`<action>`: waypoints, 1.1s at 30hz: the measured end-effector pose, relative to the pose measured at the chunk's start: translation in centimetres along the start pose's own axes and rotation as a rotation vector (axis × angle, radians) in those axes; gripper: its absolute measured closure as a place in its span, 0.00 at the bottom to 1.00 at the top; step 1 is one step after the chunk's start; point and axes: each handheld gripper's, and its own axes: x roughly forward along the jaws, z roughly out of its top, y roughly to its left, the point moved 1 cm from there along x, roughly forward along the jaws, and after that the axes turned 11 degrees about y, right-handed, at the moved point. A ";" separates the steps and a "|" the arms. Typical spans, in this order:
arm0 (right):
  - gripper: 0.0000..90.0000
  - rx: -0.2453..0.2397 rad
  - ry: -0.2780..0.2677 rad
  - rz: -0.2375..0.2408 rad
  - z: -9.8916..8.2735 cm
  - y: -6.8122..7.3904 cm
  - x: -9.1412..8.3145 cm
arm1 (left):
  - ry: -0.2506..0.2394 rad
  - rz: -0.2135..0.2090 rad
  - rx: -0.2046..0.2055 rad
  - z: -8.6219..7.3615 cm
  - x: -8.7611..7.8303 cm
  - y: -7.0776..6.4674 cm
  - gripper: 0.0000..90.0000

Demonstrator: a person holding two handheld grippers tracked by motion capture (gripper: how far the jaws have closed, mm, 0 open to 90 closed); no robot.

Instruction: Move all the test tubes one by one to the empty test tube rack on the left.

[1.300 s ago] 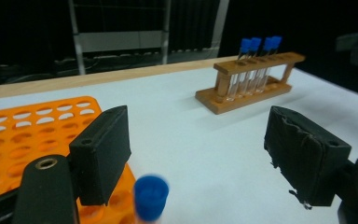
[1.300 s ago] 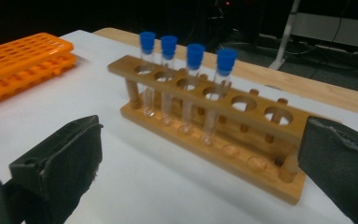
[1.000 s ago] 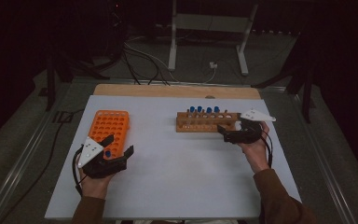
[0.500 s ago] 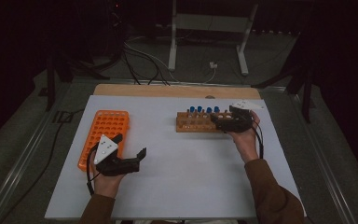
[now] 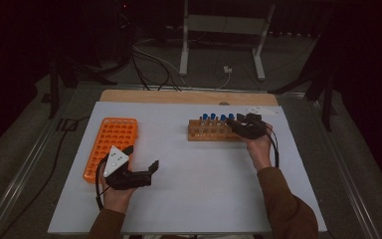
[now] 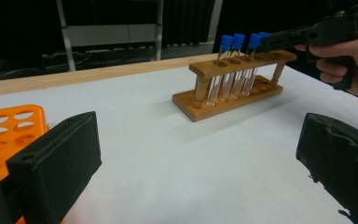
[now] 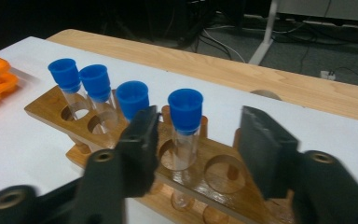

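Observation:
A wooden rack (image 5: 210,132) at the table's back right holds several clear tubes with blue caps (image 7: 185,108). My right gripper (image 5: 234,123) reaches over the rack's right end. Its jaws have just been closing around the rightmost capped tube (image 7: 182,140). In the right gripper view (image 7: 200,135) the left pad is close to the tube and the right pad stands clear of it. An orange rack (image 5: 110,144) with empty holes lies at the left. My left gripper (image 5: 142,158) hovers just right of it. Its jaws have just been opening, wide in the left gripper view (image 6: 198,158) with nothing between them.
The white table top (image 5: 204,184) ends in a wooden strip (image 5: 179,96) at the back. Beyond it are cables and a metal stand (image 5: 186,45) on the floor. One empty hole (image 7: 223,173) in the wooden rack lies right of the tube.
My left gripper has come off the orange rack toward the table's middle and spread its jaws. My right gripper has slid left over the wooden rack's end, its jaws narrowing.

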 end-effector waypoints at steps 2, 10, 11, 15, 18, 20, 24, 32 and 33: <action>0.63 -0.012 0.004 0.001 0.0 0.1 0.2 | 0.003 -0.002 0.003 -0.1 0.1 -0.1 0.01; 0.79 -0.027 0.003 0.001 -0.4 0.7 1.1 | 0.016 -0.012 0.013 -0.2 0.3 -0.4 0.01; 0.81 -0.032 0.003 -0.001 -0.4 0.8 1.1 | 0.018 -0.014 0.013 -0.2 0.3 -0.4 0.01; 0.84 -0.042 -0.008 -0.002 -0.6 1.1 1.2 | 0.019 -0.019 0.013 -0.2 0.4 -0.5 0.01; 0.84 -0.037 -0.008 -0.003 -0.7 1.1 1.2 | 0.022 -0.021 0.014 -0.3 0.4 -0.5 0.01; 0.85 -0.032 -0.006 -0.006 -0.6 1.1 1.2 | 0.024 -0.023 0.016 -0.3 0.4 -0.6 0.01; 0.85 -0.025 -0.007 -0.007 -0.6 1.0 1.1 | 0.024 -0.026 0.016 -0.3 0.4 -0.6 0.01; 0.85 -0.021 -0.039 0.000 -0.1 0.9 0.3 | 0.026 -0.028 0.016 -0.4 0.5 -0.6 0.01; 0.85 -0.020 -0.042 0.005 -0.1 0.9 0.1 | 0.026 -0.029 0.015 -0.4 0.5 -0.6 0.01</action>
